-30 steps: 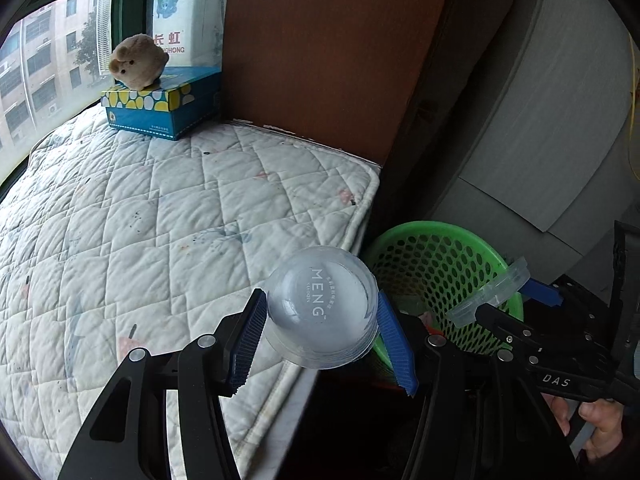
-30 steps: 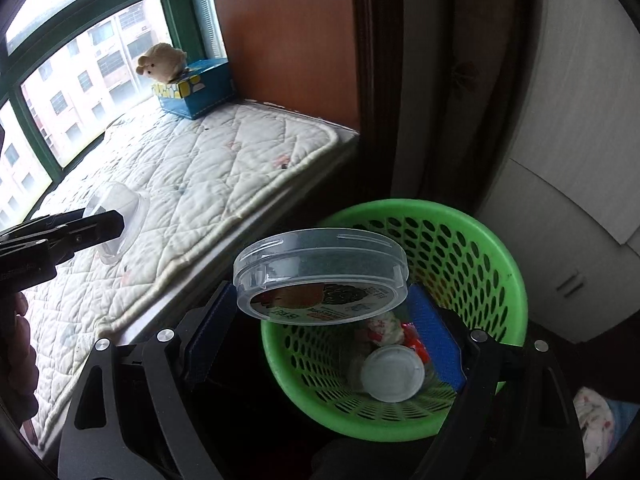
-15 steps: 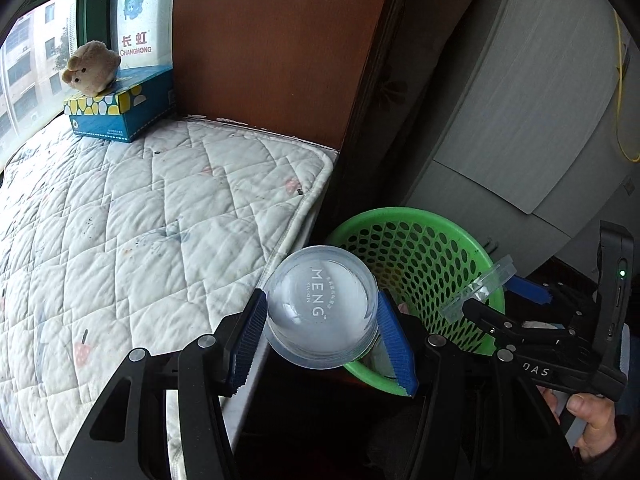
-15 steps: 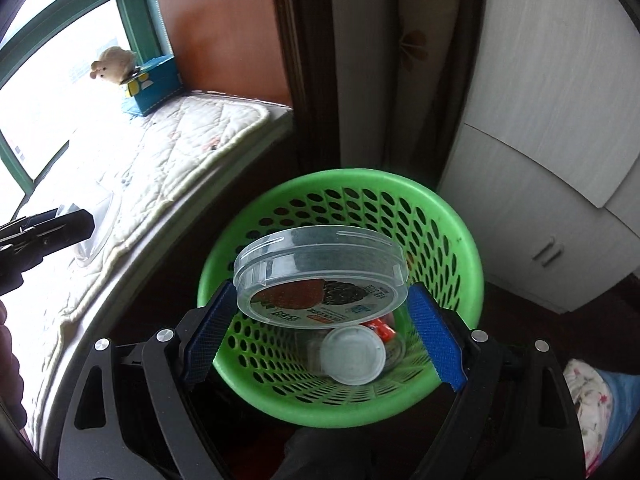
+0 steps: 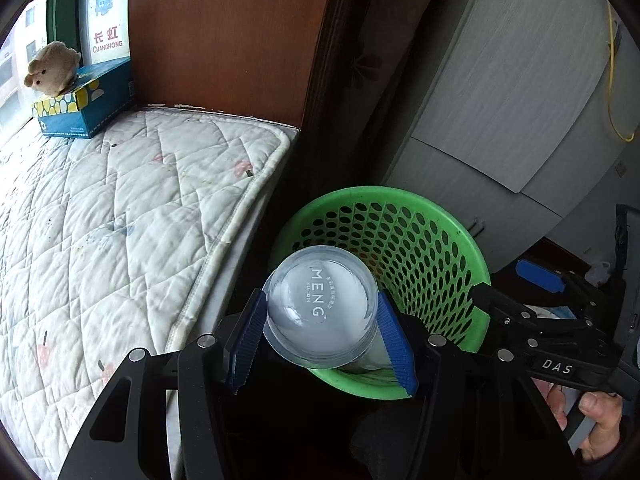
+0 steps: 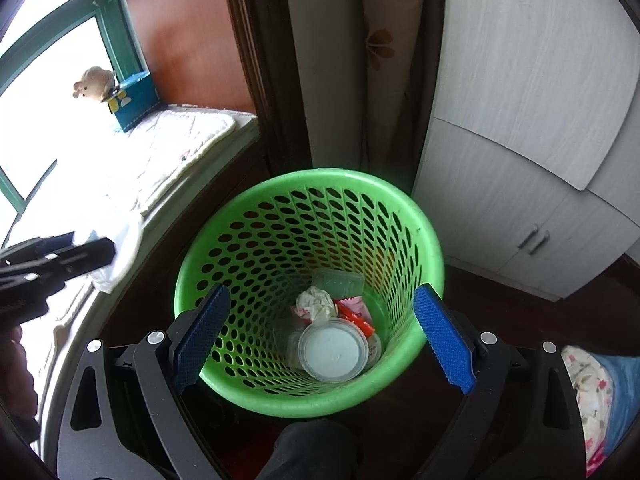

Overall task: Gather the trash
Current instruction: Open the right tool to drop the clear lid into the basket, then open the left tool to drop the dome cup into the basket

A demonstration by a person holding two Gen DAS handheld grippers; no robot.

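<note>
Lid gone from the right gripper point(image 6: 325, 330), jaws just spreading, empty. Left gripper point(image 5: 322, 326) is pinching the cup point(image 5: 320, 312); centre over basket point(image 5: 448, 232) before releasing.

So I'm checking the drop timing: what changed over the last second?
The right gripper has just been opening and let go of the clear lid, which no longer shows between its pads. Both grippers swung from the mattress toward the green basket. The left gripper still clamps the clear cup.
</note>
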